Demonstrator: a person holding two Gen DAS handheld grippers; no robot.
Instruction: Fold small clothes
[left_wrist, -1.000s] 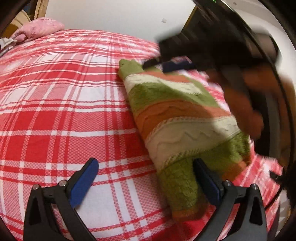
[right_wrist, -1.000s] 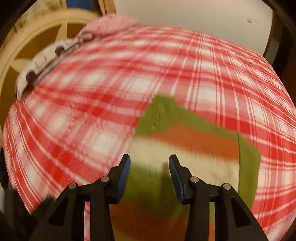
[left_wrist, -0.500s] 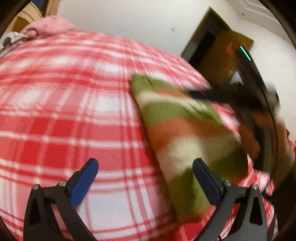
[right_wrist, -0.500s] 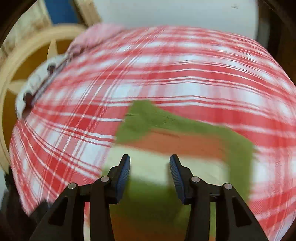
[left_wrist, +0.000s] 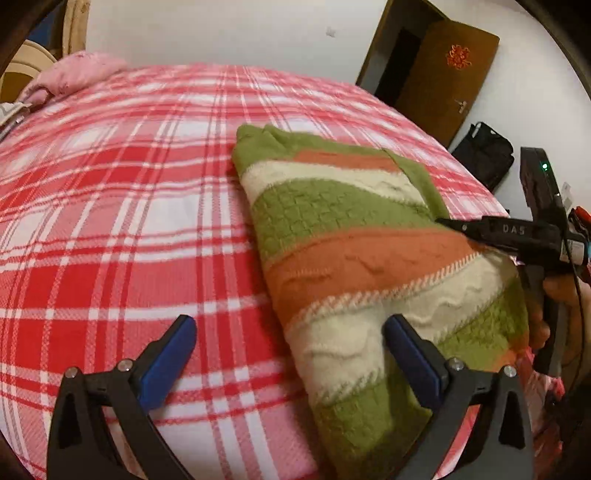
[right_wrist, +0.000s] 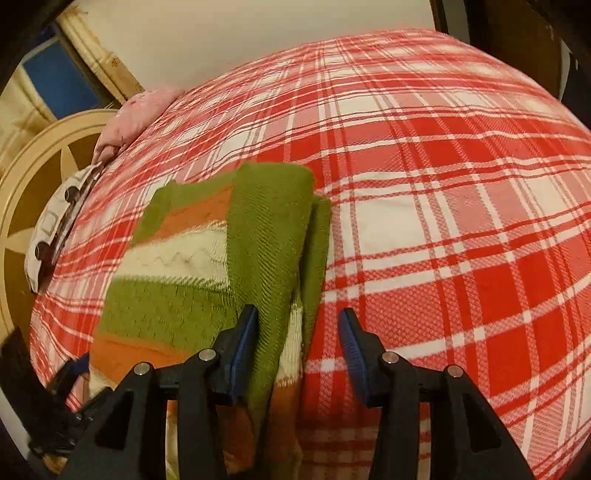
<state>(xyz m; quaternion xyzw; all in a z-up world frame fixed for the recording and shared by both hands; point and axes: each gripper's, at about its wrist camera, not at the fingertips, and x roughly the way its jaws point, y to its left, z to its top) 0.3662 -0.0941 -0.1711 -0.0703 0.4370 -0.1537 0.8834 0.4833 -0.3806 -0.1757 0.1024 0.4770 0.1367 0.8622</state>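
A folded knit sweater (left_wrist: 351, 229) striped green, orange and cream lies on the red plaid bedspread (left_wrist: 129, 221). My left gripper (left_wrist: 288, 350) hovers open and wide at the sweater's near left edge. Its right fingertip (left_wrist: 406, 350) is over a cream stripe and the other one is over the bedspread. In the right wrist view the sweater (right_wrist: 177, 302) has a green sleeve folded along its right edge. My right gripper (right_wrist: 297, 332) is open and straddles that edge: the left pad is beside the green fold, the right pad over bare bedspread (right_wrist: 443, 221). Its black body (left_wrist: 517, 236) shows at the sweater's right side, held by a hand (left_wrist: 561, 295).
A pink pillow (left_wrist: 74, 74) lies at the far left corner of the bed, in front of a cream headboard (right_wrist: 29, 177). A brown door (left_wrist: 443, 74) and a black bag (left_wrist: 484, 155) stand beyond the bed's right side. The bedspread stretches wide to the left of the sweater.
My right gripper has swept from above the sweater's middle to its right edge and rolled; in the left wrist view it came from the far end toward the near right. The left gripper shifted slightly.
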